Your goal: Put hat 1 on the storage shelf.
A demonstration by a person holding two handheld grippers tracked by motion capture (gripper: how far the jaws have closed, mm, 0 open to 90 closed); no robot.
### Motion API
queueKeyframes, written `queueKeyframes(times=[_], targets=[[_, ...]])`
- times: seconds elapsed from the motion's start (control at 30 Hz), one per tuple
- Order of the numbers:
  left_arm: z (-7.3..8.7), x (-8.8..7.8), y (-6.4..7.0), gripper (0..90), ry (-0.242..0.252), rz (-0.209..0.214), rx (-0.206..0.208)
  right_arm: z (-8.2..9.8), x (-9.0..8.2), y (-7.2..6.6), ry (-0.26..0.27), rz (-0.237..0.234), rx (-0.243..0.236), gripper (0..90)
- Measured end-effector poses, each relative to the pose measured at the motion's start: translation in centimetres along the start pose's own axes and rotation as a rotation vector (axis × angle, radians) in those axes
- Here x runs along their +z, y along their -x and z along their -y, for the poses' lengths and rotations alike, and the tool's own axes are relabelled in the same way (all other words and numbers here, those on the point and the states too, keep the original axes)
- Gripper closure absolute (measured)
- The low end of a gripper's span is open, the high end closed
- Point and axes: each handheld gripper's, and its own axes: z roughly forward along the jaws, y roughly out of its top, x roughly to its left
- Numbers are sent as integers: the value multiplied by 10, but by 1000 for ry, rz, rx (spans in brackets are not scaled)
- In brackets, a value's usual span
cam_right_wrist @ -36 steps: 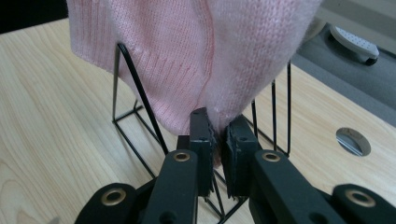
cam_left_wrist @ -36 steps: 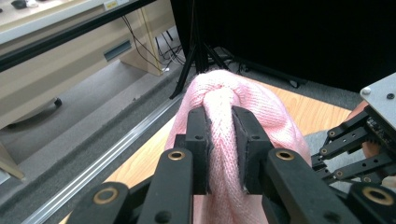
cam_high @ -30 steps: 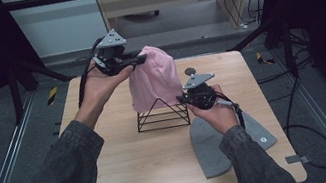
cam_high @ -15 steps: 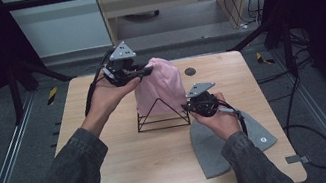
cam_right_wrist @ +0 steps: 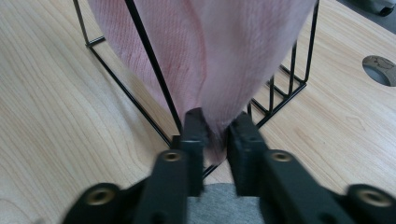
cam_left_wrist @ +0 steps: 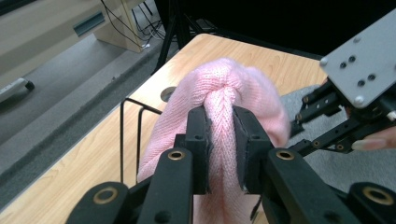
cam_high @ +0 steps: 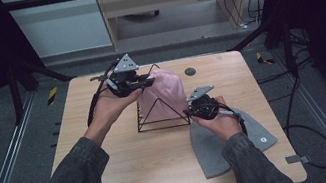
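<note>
**Pink hat going down over the wire rack**

The pink hat (cam_high: 167,94) is draped on the black wire rack (cam_high: 161,118) in the middle of the bench (cam_high: 116,181), hanging down the rack's sloped side, and both grippers have hold of it. The left gripper (cam_left_wrist: 220,140) pinches a bunched fold near the hat's crown; in the left gripper view the knit is squeezed tight between the pads. The right gripper (cam_right_wrist: 217,133) has the lower hem between its jaws, which have just been opening; in the right gripper view the fabric sits between the pads but the hold looks slack, so I judge it a release under way rather than a firm grip.

To do this step well, I would let the hem fall free first, with the right hand drawing back low and straight so the jaws do not snag the knit or a rack wire. The left hand should keep the crown centred over the rack's ridge until the cloth hangs evenly, then let go without tugging sideways, since the light rack could slide or tip.

A grey hat (cam_high: 233,142) lies flat on the bench by the right hand. It carries a small round light tag (cam_high: 263,139) near its edge; any writing on it is too small to read. No other labels or brand marks can be made out.
</note>
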Motion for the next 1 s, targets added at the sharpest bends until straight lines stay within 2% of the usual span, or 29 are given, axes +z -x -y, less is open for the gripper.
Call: queueKeyframes(times=[0.07, 0.1, 0.17, 0.3, 0.4, 0.57, 0.7, 0.9, 1.0], targets=[[3, 1, 1, 771, -13, 2, 4, -1, -4, -1, 10, 6, 5, 640], [3, 1, 1, 771, -13, 2, 4, -1, -4, -1, 10, 6, 5, 640], [7, 3, 4, 771, -20, 4, 8, -2, -13, -2, 23, 16, 8, 569], [12, 4, 5, 771, -17, 8, -5, 0, -21, -1, 24, 39, 12, 528], [15, 4, 7, 771, -27, 7, 3, 4, -25, 4, 16, 57, 26, 502], [21, 6, 6, 770, -49, 14, 5, 12, -30, 17, 7, 95, 66, 457], [27, 8, 6, 766, -63, 22, 5, 20, -32, 29, -22, 133, 100, 419], [34, 8, 7, 755, -53, 29, -18, 38, -37, 46, -60, 172, 158, 430], [35, 8, 8, 716, -49, 28, -27, 48, -40, 57, -91, 183, 203, 443]])
